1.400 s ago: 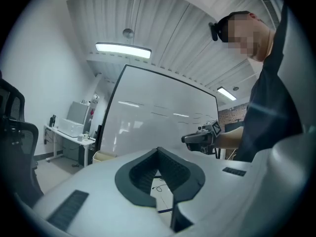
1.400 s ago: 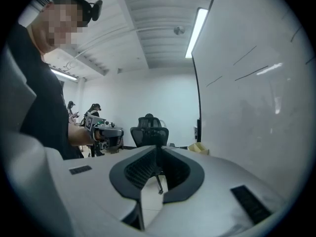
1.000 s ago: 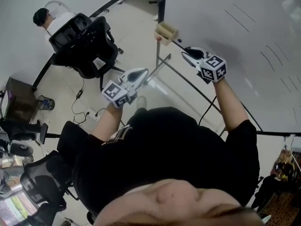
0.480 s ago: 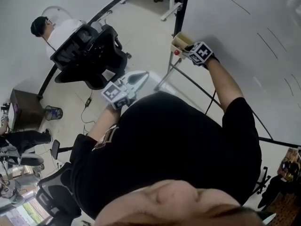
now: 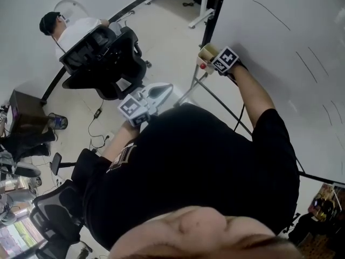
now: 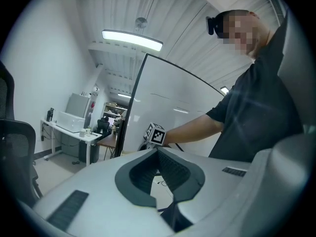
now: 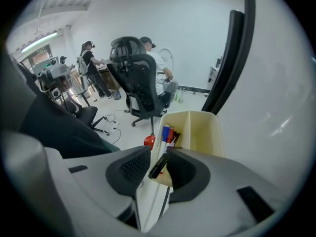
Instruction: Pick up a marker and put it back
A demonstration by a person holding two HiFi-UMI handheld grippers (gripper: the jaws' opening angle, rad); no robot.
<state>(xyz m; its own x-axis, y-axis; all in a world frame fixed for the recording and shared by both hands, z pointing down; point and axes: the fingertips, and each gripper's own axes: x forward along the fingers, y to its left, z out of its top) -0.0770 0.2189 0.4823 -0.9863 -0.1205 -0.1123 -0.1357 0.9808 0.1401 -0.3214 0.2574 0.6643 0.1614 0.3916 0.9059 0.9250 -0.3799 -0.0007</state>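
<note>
A cream marker holder (image 7: 207, 132) (image 5: 205, 51) hangs at the whiteboard's lower left corner, with a blue marker (image 7: 165, 131) and a red one standing in its left compartment. My right gripper (image 7: 159, 153) (image 5: 211, 60) points steeply down right over it. A black marker (image 7: 158, 166) slants between its jaws, leaning on the right pad with a thin gap to the left pad. These jaws have just been closing. My left gripper (image 5: 168, 87) (image 6: 158, 151) is held out level at waist height, away from the holder, its tips together and nothing in them.
The whiteboard (image 5: 280, 47) fills the right side on a black-framed stand. A red knob (image 7: 149, 141) sits beside the holder. A black office chair (image 5: 102, 58) with a seated person (image 5: 75, 26) stands at the left, and cables lie on the floor (image 5: 97, 128).
My right gripper has swung from in front of the board down onto the holder and tipped downwards. The left gripper has shifted a little across. Over the last half second both have kept still.
</note>
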